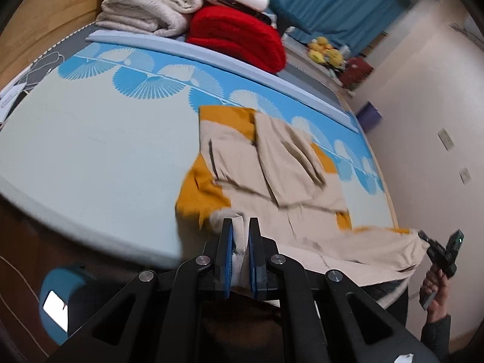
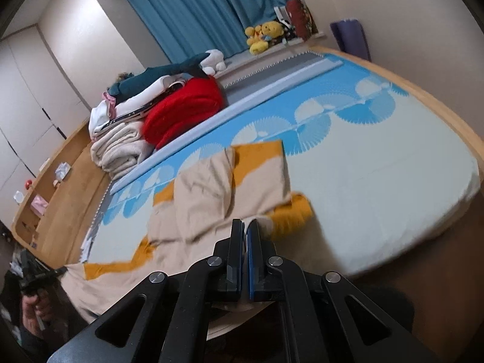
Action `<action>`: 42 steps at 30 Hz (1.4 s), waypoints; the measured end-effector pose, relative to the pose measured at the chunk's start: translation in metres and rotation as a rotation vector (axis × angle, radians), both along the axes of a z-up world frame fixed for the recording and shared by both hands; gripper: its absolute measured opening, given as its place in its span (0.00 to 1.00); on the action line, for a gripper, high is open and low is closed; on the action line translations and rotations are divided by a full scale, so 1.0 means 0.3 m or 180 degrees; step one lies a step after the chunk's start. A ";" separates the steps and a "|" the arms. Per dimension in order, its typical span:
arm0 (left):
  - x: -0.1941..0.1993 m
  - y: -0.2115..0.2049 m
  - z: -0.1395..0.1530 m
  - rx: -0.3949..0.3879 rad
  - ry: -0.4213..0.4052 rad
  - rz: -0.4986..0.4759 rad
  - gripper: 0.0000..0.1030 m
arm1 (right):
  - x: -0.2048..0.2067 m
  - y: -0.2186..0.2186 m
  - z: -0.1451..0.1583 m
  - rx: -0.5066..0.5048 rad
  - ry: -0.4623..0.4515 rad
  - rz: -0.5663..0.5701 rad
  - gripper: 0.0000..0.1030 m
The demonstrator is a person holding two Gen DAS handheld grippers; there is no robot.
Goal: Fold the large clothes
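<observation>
A large beige and mustard-yellow garment (image 1: 272, 169) lies partly folded on the bed's pale blue sheet (image 1: 90, 151), its sleeves laid over the body. My left gripper (image 1: 241, 222) is shut on the garment's beige near edge at the bed's front. The right gripper (image 1: 423, 236) shows at the far right, gripping the same edge's other corner. In the right wrist view the garment (image 2: 230, 187) stretches ahead and my right gripper (image 2: 245, 224) is shut on its beige hem. The left gripper (image 2: 57, 270) shows at the lower left, on the cloth's other corner.
Folded cream blankets (image 1: 145, 3) and a red blanket (image 1: 239, 36) are stacked at the bed's far side. Teal curtains (image 2: 205, 9) and yellow plush toys (image 2: 260, 36) line the windowsill. A wooden headboard shelf (image 2: 51, 181) runs along one side. A white wall (image 1: 438, 121) stands at right.
</observation>
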State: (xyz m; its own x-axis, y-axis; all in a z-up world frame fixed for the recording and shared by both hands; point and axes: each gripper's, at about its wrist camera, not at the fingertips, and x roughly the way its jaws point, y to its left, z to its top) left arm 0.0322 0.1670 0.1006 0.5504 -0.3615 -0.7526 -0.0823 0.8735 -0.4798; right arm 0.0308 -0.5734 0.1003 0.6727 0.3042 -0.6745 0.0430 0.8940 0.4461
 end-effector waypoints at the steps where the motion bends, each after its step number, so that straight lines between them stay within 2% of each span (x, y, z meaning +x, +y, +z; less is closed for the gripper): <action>1: 0.082 0.005 -0.031 -0.0033 -0.0002 0.0041 0.07 | 0.073 0.001 -0.024 0.0022 0.0051 -0.0021 0.03; 5: 0.397 0.028 -0.155 -0.0047 0.0075 0.0174 0.07 | 0.435 0.028 -0.152 -0.0073 0.0164 -0.0030 0.03; 6: 0.504 0.022 -0.199 -0.0015 0.0128 0.0195 0.08 | 0.534 0.031 -0.192 -0.0129 0.0227 -0.0044 0.03; 8: 0.636 0.014 -0.259 0.0079 0.0168 0.0195 0.08 | 0.735 0.039 -0.292 -0.0187 0.0457 -0.0083 0.03; 9: 0.712 0.003 -0.297 0.0117 0.0185 0.0184 0.10 | 0.802 0.049 -0.336 -0.0234 0.0555 -0.0101 0.03; 10: 0.756 0.005 -0.330 0.0128 0.0224 0.0202 0.16 | 0.877 0.059 -0.390 -0.0285 0.0658 -0.0122 0.04; 11: 0.785 0.017 -0.361 0.0098 0.0270 0.0267 0.19 | 0.938 0.067 -0.439 -0.0341 0.0723 -0.0148 0.04; 12: 0.802 0.042 -0.399 -0.0031 0.0319 0.0414 0.23 | 0.979 0.068 -0.483 -0.0388 0.0768 -0.0199 0.05; 14: 0.800 0.089 -0.437 -0.0187 0.0446 0.0648 0.26 | 1.016 0.048 -0.538 -0.0382 0.0870 -0.0373 0.15; 16: 0.791 0.126 -0.448 -0.0314 0.0481 0.0801 0.35 | 1.031 0.021 -0.546 -0.0258 0.0857 -0.0544 0.18; 17: 0.786 0.139 -0.453 -0.0342 0.0492 0.0837 0.38 | 1.040 0.009 -0.547 -0.0225 0.0816 -0.0543 0.25; 18: 0.785 0.150 -0.462 -0.0332 0.0518 0.0844 0.39 | 1.049 0.004 -0.549 -0.0241 0.0802 -0.0520 0.30; 19: 0.785 0.151 -0.470 -0.0295 0.0553 0.0824 0.39 | 1.052 0.005 -0.555 -0.0256 0.0802 -0.0491 0.43; 20: 0.789 0.150 -0.484 -0.0247 0.0608 0.0791 0.39 | 1.052 0.010 -0.564 -0.0262 0.0812 -0.0456 0.53; 21: 0.792 0.144 -0.508 -0.0191 0.0693 0.0726 0.39 | 1.052 0.014 -0.590 -0.0265 0.0853 -0.0381 0.54; 23: 0.794 0.122 -0.539 -0.0136 0.0788 0.0620 0.40 | 1.055 0.035 -0.680 -0.0315 0.1189 -0.0185 0.55; 27: 0.809 0.067 -0.625 0.0016 0.0968 0.0439 0.43 | 1.036 0.073 -0.822 -0.0457 0.1704 0.0152 0.55; 31: 0.827 0.015 -0.662 0.0072 0.1035 0.0376 0.43 | 1.010 0.093 -0.864 -0.0650 0.1794 0.0330 0.55; 33: 0.833 -0.010 -0.667 0.0125 0.1047 0.0332 0.39 | 0.999 0.103 -0.875 -0.0677 0.1817 0.0405 0.55; 34: 0.835 -0.029 -0.666 0.0156 0.1042 0.0283 0.30 | 0.994 0.111 -0.874 -0.0720 0.1800 0.0426 0.51; 35: 0.838 -0.041 -0.666 0.0176 0.1034 0.0248 0.21 | 0.989 0.119 -0.869 -0.0762 0.1763 0.0453 0.31; 36: 0.838 -0.058 -0.661 0.0221 0.1012 0.0169 0.03 | 0.983 0.129 -0.859 -0.0767 0.1715 0.0502 0.16; 37: 0.839 -0.068 -0.650 0.0320 0.0978 0.0136 0.03 | 0.977 0.139 -0.838 -0.0768 0.1624 0.0540 0.08; 39: 0.835 -0.075 -0.584 0.0496 0.0759 0.0160 0.01 | 0.963 0.157 -0.777 -0.0872 0.1391 0.0590 0.04; 42: 0.816 -0.051 -0.470 0.0451 0.0366 0.0305 0.01 | 0.932 0.131 -0.628 -0.0724 0.0922 0.0430 0.03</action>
